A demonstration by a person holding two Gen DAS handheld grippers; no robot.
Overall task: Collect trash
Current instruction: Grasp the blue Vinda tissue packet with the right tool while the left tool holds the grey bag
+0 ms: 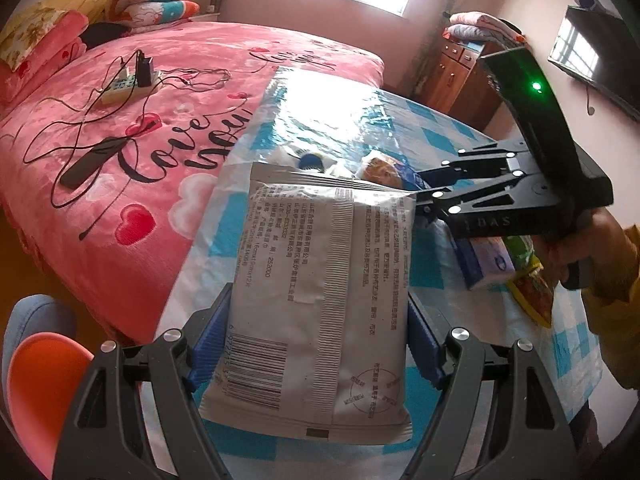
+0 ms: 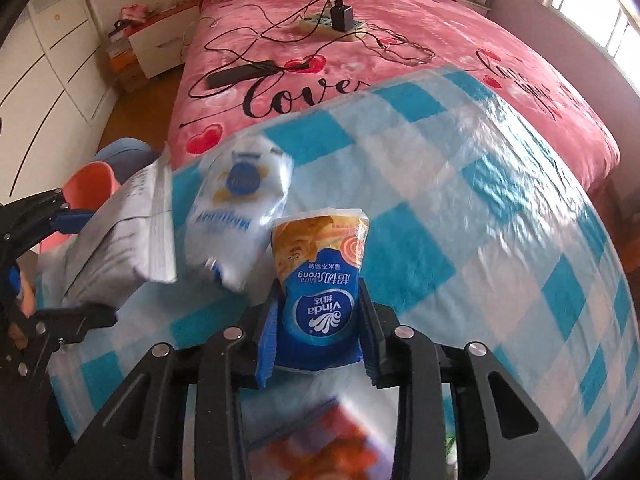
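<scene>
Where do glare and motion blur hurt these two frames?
Left wrist view: window glare washes out the checkered tablecloth beyond the sharp grey packet. Right wrist view: the white bag and the orange wrapper at bottom are motion-blurred; the Vinda pack stays readable.

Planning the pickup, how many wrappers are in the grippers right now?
2. Grey packet between the left gripper fingers; blue Vinda pack in the right gripper. More lie loose on the table.

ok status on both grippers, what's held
Left gripper shut on grey wrapper. Right gripper shut on blue Vinda tissue pack. White pouch loose on checkered table.
</scene>
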